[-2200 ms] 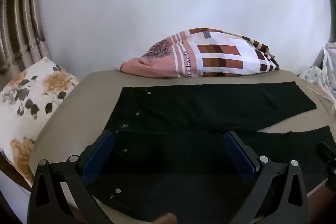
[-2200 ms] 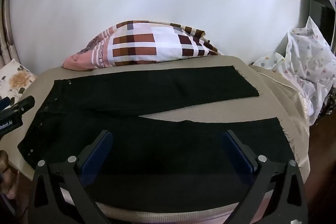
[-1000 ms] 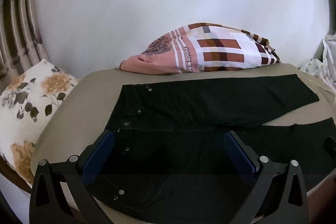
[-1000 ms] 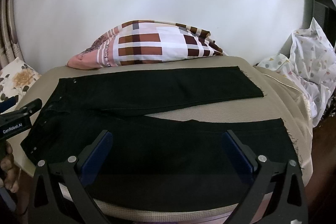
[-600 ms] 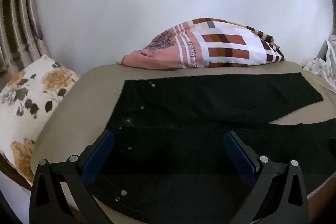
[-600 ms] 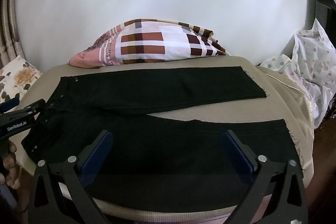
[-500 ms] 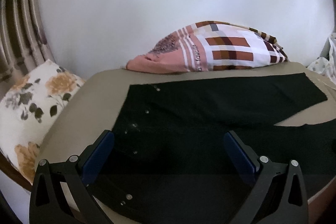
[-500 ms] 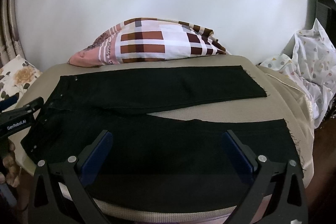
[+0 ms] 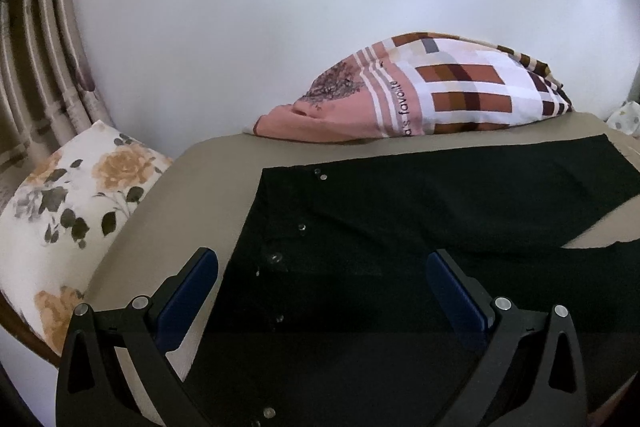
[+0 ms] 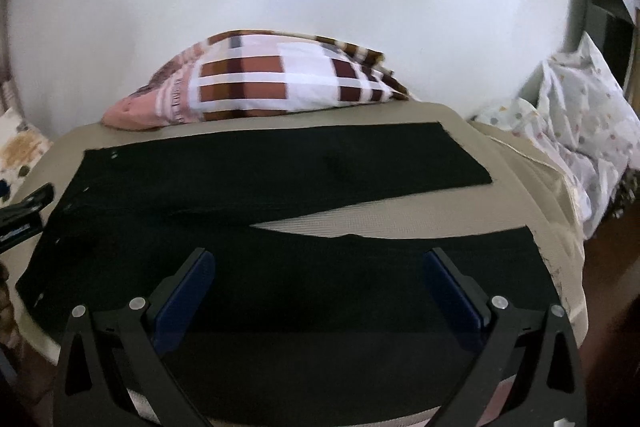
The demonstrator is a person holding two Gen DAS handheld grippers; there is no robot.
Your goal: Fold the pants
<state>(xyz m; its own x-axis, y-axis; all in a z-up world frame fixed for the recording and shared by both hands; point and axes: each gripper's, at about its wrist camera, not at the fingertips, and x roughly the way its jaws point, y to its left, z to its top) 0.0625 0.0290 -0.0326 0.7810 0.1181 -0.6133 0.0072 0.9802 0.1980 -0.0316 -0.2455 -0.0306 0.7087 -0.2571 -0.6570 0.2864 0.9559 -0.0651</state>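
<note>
— Where do the pants (image 10: pixel 260 211) lie, taking the checked pillow (image 10: pixel 256 83) as the mark?

— Just in front of it, spread flat on the tan cushion (image 9: pixel 192 195). Starting left of the pillow: the flowered pillow (image 9: pixel 68 211) sits off the cushion's edge, then comes the waistband with its metal buttons, and from there both legs run rightward. The far leg lies nearest the checked pillow, the near leg closest to the cameras, with a wedge of bare cushion between them toward the hems. Further right of the pillow is a spotted white cloth (image 10: pixel 580 147).

— And the tongs?

— The left gripper (image 9: pixel 320 267) hangs over the waistband end, jaws wide apart, nothing between them. The right gripper (image 10: pixel 316 267) hangs over the near leg — also spread wide and empty. I can't tell whether either touches the fabric.

— So how far along is it?

— Barely begun, I'd judge. The pants are laid out, but no fold shows: the legs are not yet stacked one over the other, and the lengthwise halving is still to do.
</note>
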